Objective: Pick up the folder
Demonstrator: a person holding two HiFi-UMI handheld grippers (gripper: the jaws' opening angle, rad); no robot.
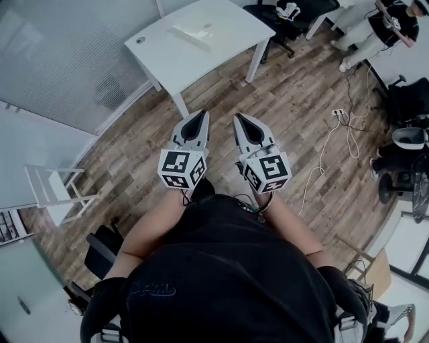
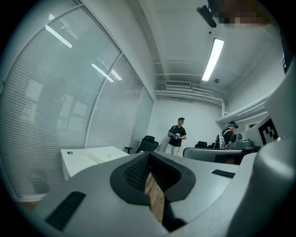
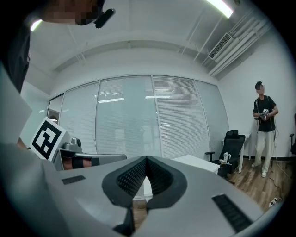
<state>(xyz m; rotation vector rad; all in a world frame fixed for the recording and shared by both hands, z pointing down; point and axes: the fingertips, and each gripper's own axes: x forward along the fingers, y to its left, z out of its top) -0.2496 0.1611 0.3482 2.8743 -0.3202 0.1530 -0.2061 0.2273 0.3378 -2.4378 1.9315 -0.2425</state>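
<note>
My left gripper (image 1: 202,115) and my right gripper (image 1: 238,118) are held out side by side over the wooden floor (image 1: 288,94). The fingers of each are pressed together and empty.

The folder (image 1: 194,32) is pale and see-through. It lies flat near the middle of the white surface (image 1: 231,17) ahead of me, well apart from both tips. Floorboards lie between us, and the surface's near leg (image 1: 179,104) stands just beyond my left gripper.

At the far right of the surface is a black office chair (image 1: 278,17), and further right stands a person in a black top (image 1: 389,20).

On the floor to my right lies a power strip (image 1: 338,112) with loose white cables (image 1: 322,154) trailing toward me.

To my left a small white chair (image 1: 57,191) stands by the glass wall with blinds (image 1: 60,60).
</note>
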